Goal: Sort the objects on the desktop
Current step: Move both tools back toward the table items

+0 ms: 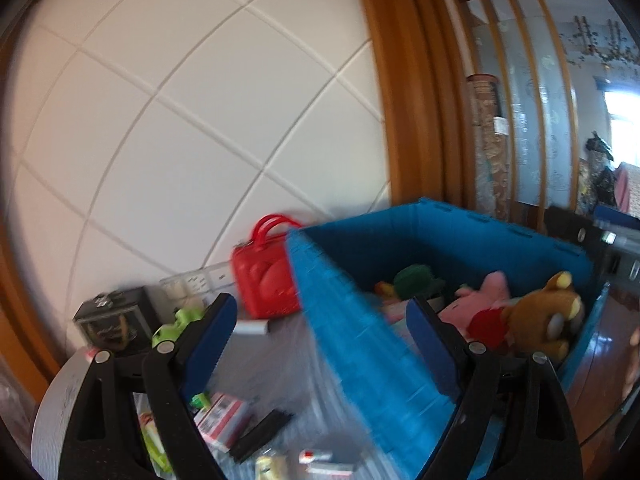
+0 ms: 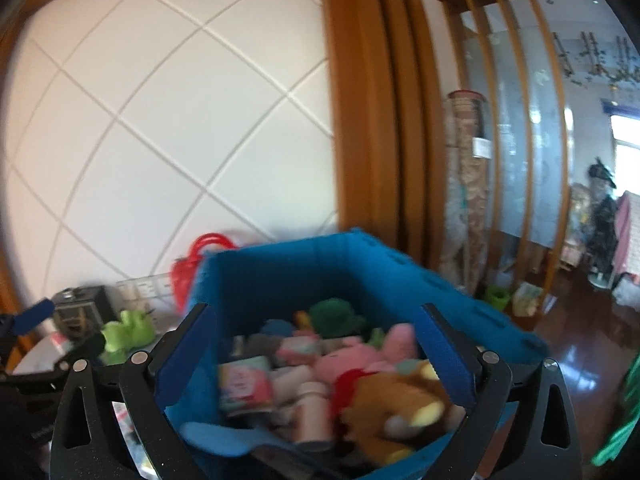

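Sorting looks well underway, my guess past halfway. Blue bin already holds a pile: brown bear plush, pink plush, green plush, a small carton and a pale bottle, all jumbled and blurred.

My right gripper hangs just over the bin's near side, jaws spread wide with nothing between the pads; the toys seen between them lie below in the bin. My left gripper is likewise wide open and empty, and it straddles the bin's near left corner, pointing partly at the desk.

Left on the desk, outside the bin: red toy handbag against the wall and touching the bin's left wall, green frog toy near the desk's back-left edge beside a dark box, a small grey block near the handbag, and toward the near edge a pink-white packet, a black bar and a few small wrapped bits I cannot identify.

So several pieces remain, mostly on the left, and the left gripper seems best placed for them.
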{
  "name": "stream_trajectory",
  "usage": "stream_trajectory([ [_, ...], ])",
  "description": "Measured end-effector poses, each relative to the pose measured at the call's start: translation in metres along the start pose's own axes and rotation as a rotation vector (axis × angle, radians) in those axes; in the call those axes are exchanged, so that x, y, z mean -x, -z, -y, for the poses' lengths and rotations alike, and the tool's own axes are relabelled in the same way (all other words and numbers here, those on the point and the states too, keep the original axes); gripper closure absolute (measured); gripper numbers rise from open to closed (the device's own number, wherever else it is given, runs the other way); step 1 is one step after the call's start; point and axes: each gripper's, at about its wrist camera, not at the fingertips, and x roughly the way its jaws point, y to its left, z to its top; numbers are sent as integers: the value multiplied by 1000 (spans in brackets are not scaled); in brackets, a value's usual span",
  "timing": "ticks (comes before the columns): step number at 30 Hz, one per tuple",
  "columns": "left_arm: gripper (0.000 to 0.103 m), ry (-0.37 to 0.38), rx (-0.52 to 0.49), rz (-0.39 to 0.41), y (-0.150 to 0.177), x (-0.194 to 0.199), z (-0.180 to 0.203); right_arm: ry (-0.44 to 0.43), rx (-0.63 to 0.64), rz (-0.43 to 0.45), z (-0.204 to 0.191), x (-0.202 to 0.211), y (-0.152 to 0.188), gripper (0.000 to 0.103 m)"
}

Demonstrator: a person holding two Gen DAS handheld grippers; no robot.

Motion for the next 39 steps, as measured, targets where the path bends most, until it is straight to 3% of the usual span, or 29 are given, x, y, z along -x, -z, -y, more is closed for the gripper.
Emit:
stream_trajectory([
  [10,16,-150,45,-120,63,5,-139,-187,84,-34,-127,-16,15,2],
  [19,16,-264,46,-240,119,-4,-246,-258,85,-127,-224,-50,56,1],
  [26,16,-292,64,-277,153,-28,-278,-293,120,-236,-262,-93,97,1],
  [33,16,-312,134,-363,187,-64,-299,-377,172,-396,-305,-159,143,1],
  [39,16,-305,174,-436,216,-91,-314,-402,173,-479,-327,-210,165,1],
])
